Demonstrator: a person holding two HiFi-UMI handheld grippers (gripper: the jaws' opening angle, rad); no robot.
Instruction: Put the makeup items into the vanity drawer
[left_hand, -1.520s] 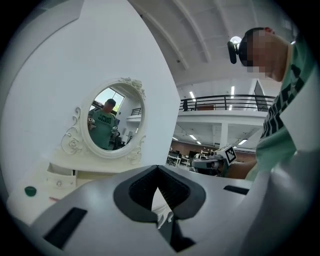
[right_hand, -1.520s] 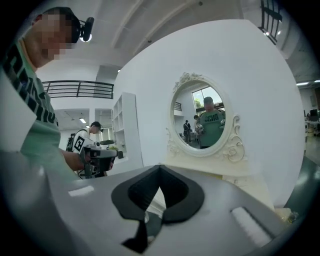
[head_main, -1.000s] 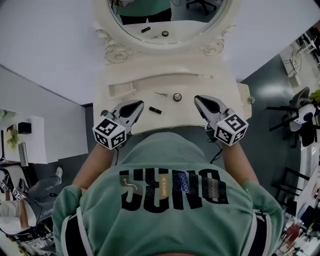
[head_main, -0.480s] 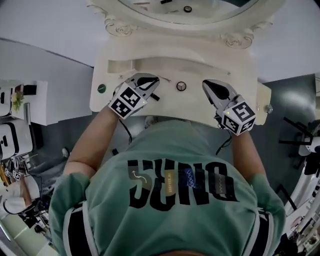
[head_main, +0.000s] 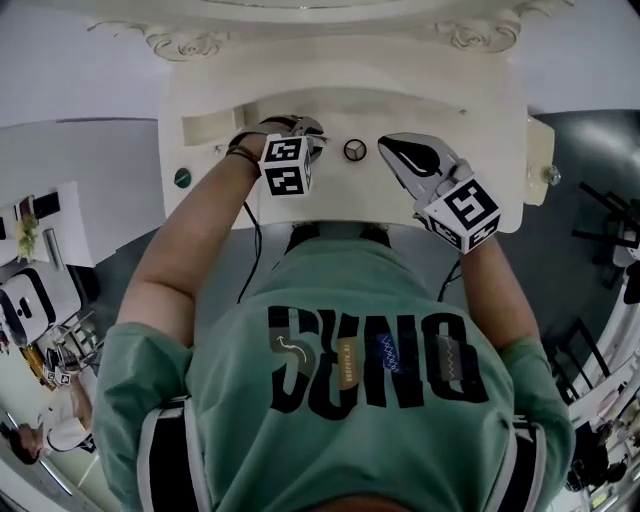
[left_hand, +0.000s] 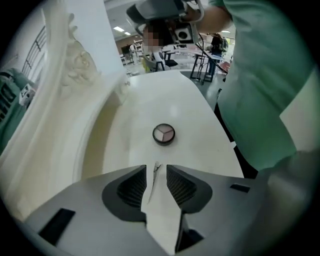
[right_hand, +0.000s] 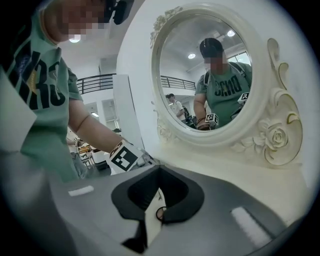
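Observation:
My left gripper (left_hand: 157, 168) hovers low over the cream vanity top (left_hand: 200, 115). Its jaws are opening, and a thin dark-tipped makeup stick (left_hand: 154, 176) lies on the top between them, untouched by the pads. Just beyond the tips sits a round eyeshadow compact (left_hand: 163, 134). In the head view the left gripper (head_main: 312, 134) is left of the compact (head_main: 354, 150) and the right gripper (head_main: 387, 144) is right of it. My right gripper (right_hand: 159, 169) is shut and empty, with the compact (right_hand: 160, 214) showing beneath it.
A long recessed tray (head_main: 212, 125) runs along the back left of the vanity, under the oval carved mirror (right_hand: 210, 80). A green round dot (head_main: 182, 178) sits near the left edge and a knob (head_main: 546, 175) at the right corner. My body presses against the front edge.
My left gripper has moved forward and right from the front edge to the thin stick beside the compact. The small black tube seen earlier is out of sight. The right gripper barely shifted.

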